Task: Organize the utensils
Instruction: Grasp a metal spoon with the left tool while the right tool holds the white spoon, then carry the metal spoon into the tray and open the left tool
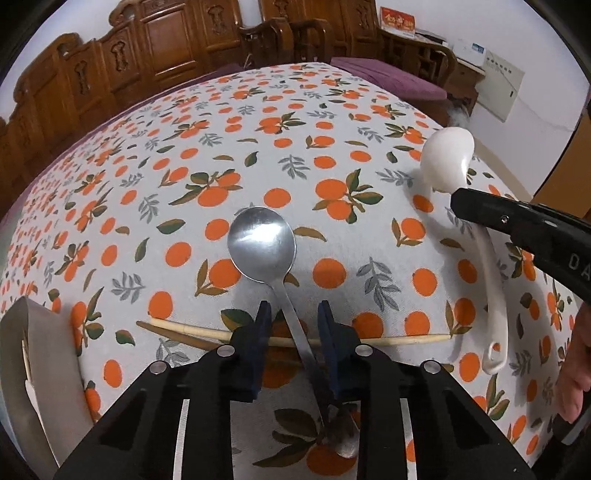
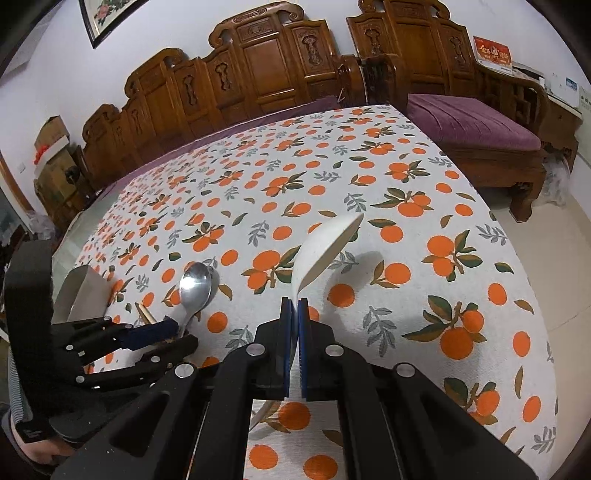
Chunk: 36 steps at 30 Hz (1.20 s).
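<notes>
Showing chopsticks (image 1: 406,339) under the metal spoon (image 1: 262,243): left wrist view only.

A table (image 2: 461,369) fills both views, covered by a white cloth (image 1: 258,122) printed with oranges and grey-green leaves. Behind its far edge stands a long carved wooden bench (image 2: 258,74) with a tall panelled back, running along a white wall (image 2: 166,33). To the right a matching wooden seat (image 2: 532,184) carries a purple cushion (image 2: 469,122). A framed picture (image 2: 107,16) hangs at the upper left of the wall. Cardboard boxes (image 2: 51,136) are stacked in the left corner. A red card (image 2: 493,53) with gold characters stands on a side cabinet at the far right, near a white box (image 1: 471,53). Pale floor (image 2: 561,280) shows to the right of the table.
</notes>
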Available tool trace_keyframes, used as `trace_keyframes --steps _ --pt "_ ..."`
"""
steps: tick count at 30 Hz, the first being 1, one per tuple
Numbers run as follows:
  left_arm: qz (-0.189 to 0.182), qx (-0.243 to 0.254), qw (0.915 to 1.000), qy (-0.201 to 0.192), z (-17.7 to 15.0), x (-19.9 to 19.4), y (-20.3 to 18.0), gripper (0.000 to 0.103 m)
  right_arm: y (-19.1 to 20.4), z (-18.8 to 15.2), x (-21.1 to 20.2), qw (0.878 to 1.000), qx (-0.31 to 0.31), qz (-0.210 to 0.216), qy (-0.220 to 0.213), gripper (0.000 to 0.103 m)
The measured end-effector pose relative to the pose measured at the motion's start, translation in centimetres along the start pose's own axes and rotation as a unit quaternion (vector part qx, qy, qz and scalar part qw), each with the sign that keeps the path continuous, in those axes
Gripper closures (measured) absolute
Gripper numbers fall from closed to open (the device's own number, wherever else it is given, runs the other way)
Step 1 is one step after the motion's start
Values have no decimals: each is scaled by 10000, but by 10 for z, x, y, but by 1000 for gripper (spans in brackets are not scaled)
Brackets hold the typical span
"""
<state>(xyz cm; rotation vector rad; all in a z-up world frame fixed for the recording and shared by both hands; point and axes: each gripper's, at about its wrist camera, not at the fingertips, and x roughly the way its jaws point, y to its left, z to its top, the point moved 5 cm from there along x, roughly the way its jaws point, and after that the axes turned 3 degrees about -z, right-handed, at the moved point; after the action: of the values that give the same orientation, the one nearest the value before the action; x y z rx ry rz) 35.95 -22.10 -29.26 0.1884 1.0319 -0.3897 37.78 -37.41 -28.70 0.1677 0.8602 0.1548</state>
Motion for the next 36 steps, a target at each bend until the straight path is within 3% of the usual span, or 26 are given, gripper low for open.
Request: trace_keyframes --steps 5,22,36 --pt "18 -19 10000 30 1 0 1 97 3 0 -1 10000 -36 32 -10 99" --pt "118 79 9990 -428 -5 -61 3 98 28 0 -10 9993 -326 127 -125 99" --pt "379 -65 9964 -760 -17 -117 40 98 71 -13 -17 9972 -663 337 -107 99"
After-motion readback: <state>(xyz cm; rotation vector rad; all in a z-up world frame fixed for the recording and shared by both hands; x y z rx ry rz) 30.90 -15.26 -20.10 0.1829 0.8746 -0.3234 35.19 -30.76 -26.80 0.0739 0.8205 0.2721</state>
